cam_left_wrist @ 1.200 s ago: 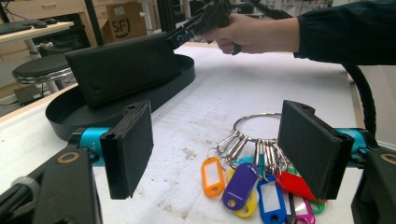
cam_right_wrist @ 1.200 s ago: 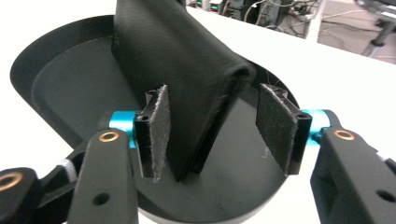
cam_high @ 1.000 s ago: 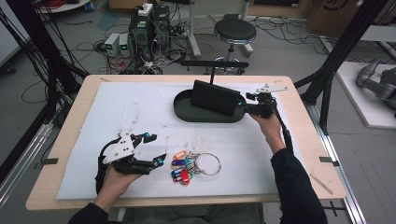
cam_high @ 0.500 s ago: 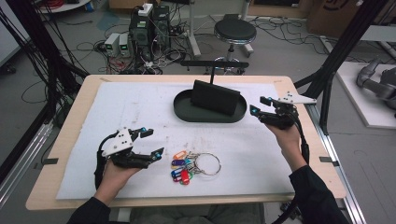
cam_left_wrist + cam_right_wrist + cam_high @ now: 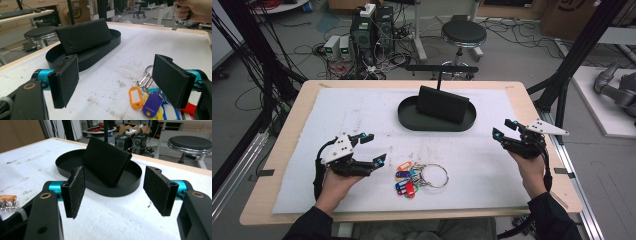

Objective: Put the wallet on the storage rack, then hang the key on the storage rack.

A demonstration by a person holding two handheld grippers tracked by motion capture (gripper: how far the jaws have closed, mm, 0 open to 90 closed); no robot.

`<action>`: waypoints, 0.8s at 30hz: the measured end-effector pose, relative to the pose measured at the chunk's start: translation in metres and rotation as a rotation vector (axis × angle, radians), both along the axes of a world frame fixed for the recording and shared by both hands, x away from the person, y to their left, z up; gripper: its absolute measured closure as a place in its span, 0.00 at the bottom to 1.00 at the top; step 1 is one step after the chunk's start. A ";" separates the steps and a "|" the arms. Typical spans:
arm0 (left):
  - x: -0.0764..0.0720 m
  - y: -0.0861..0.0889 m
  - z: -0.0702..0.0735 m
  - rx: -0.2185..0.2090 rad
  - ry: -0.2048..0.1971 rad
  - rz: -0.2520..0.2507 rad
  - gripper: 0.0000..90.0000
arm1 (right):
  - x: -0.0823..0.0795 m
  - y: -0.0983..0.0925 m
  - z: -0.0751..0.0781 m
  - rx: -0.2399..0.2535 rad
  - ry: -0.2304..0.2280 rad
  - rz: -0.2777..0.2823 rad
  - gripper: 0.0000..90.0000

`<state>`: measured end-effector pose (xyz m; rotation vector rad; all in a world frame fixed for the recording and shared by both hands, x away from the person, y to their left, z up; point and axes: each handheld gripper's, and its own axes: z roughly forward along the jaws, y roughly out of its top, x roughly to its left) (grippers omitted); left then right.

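White padding (image 5: 362,110) covered the wooden table, with cables and a stool on the floor beyond it. From the high view, the left gripper (image 5: 373,149) rested low near the front left, jaws spread with nothing between them, just beside a bunch of coloured key tags (image 5: 408,180) on a ring. The right gripper (image 5: 504,131) hovered off to the right, well apart from the black oval tray (image 5: 412,120) holding a tilted black wallet (image 5: 442,104). Along the left gripper view, its jaws had just been opening, empty, the key tags (image 5: 147,100) lying beside the right-hand pad. Along the right gripper view, its jaws had likewise just been opening, gripping nothing, and faced the tray (image 5: 65,161) and wallet (image 5: 106,162).
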<state>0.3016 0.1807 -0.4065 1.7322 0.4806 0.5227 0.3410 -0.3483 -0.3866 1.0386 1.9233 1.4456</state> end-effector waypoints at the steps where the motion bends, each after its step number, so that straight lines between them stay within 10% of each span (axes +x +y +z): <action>1: 0.000 -0.001 0.000 -0.001 -0.001 0.002 0.24 | -0.001 -0.001 -0.001 -0.001 0.001 0.000 0.38; 15: 0.010 -0.008 0.002 -0.015 0.034 -0.008 0.27 | -0.012 -0.004 -0.003 -0.017 -0.025 0.004 0.36; 24: 0.030 -0.033 0.006 -0.073 0.137 -0.023 0.27 | -0.013 -0.007 -0.006 -0.023 -0.022 -0.012 0.37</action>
